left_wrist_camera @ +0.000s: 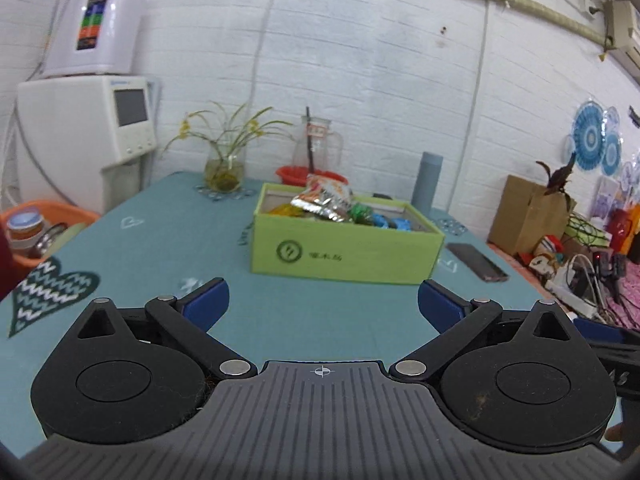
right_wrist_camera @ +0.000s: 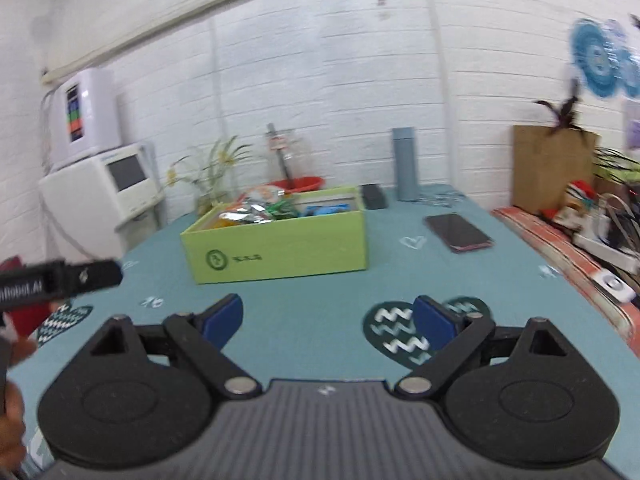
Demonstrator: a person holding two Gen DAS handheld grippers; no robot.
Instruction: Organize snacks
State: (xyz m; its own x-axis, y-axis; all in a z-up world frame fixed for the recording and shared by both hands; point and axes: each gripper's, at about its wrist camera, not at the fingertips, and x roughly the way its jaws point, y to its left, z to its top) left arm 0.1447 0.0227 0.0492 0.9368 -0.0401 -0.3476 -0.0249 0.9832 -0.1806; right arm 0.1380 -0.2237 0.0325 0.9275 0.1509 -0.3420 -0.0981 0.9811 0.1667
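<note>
A light green cardboard box point(left_wrist_camera: 344, 252) point(right_wrist_camera: 280, 252) stands open on the teal tablecloth point(left_wrist_camera: 160, 248), a short way ahead of both grippers. Snack packets point(left_wrist_camera: 326, 200) point(right_wrist_camera: 256, 212) are piled in it: a silver and orange bag on top, green and blue wrappers beside it. My left gripper point(left_wrist_camera: 322, 302) is open above the cloth with nothing between its blue pads. My right gripper point(right_wrist_camera: 328, 318) is open too, and empty, over a dark heart print point(right_wrist_camera: 394, 332). In the right wrist view, a black part of the left tool point(right_wrist_camera: 60, 278) pokes in at the left edge.
A dark phone point(left_wrist_camera: 476, 262) point(right_wrist_camera: 458, 232) lies right of the box. Behind it stand a grey bottle point(left_wrist_camera: 427, 180) point(right_wrist_camera: 405, 164), a red bowl point(left_wrist_camera: 294, 174), a glass jug point(left_wrist_camera: 316, 140) and a plant vase point(left_wrist_camera: 224, 172). An orange basket point(left_wrist_camera: 40, 220) sits left; a brown bag point(left_wrist_camera: 528, 216) and clutter sit right.
</note>
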